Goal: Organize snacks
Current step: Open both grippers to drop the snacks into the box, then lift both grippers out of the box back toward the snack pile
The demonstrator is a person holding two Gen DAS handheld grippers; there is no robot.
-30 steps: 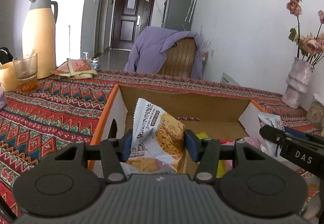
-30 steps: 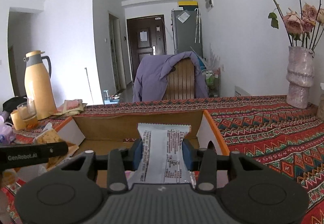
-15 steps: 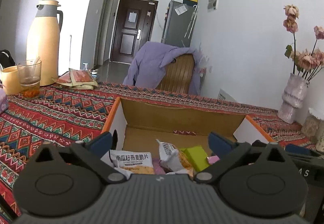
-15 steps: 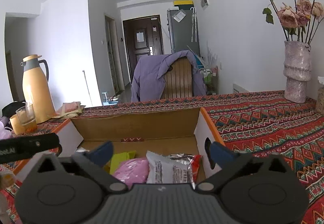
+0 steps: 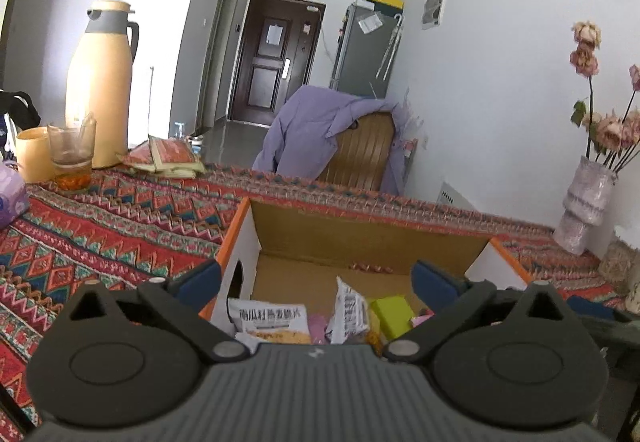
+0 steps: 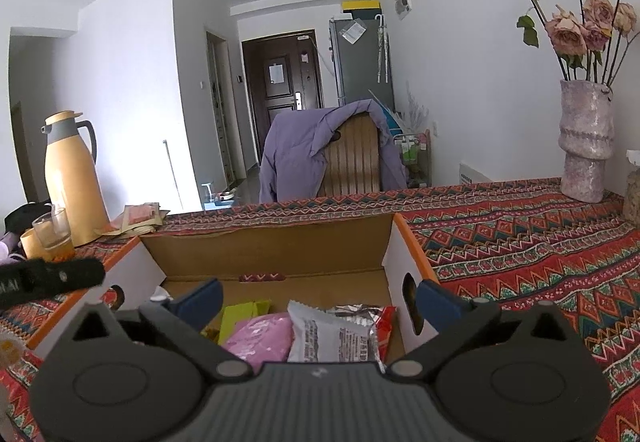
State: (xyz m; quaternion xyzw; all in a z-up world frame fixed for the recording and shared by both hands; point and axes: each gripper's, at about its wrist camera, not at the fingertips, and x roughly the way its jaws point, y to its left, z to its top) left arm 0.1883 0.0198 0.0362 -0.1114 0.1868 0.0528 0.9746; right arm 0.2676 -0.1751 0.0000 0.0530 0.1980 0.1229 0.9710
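Observation:
An open cardboard box [image 5: 360,238] with orange-edged white flaps sits on the patterned tablecloth; it also shows in the right wrist view [image 6: 272,254]. Inside lie several snack packs: a white oat-crisp pack [image 5: 268,318], a white wrapper [image 5: 350,312], a green pack [image 5: 394,316], a pink pack [image 6: 260,336], a silver-white wrapper [image 6: 334,338] and a red-edged foil pack [image 6: 380,318]. My left gripper [image 5: 316,282] is open and empty above the box's near left. My right gripper [image 6: 316,300] is open and empty above its near right.
A yellow thermos [image 5: 100,90], a glass [image 5: 72,152] and a yellow cup [image 5: 34,154] stand far left, with flat packets [image 5: 164,158] beside them. A vase of dried roses [image 6: 586,146] stands far right. A chair with a purple jacket [image 5: 340,134] is behind the table.
Both grippers opened and dropped their snack packs into the box, then drew back slightly. The two packs now lie among the others inside.

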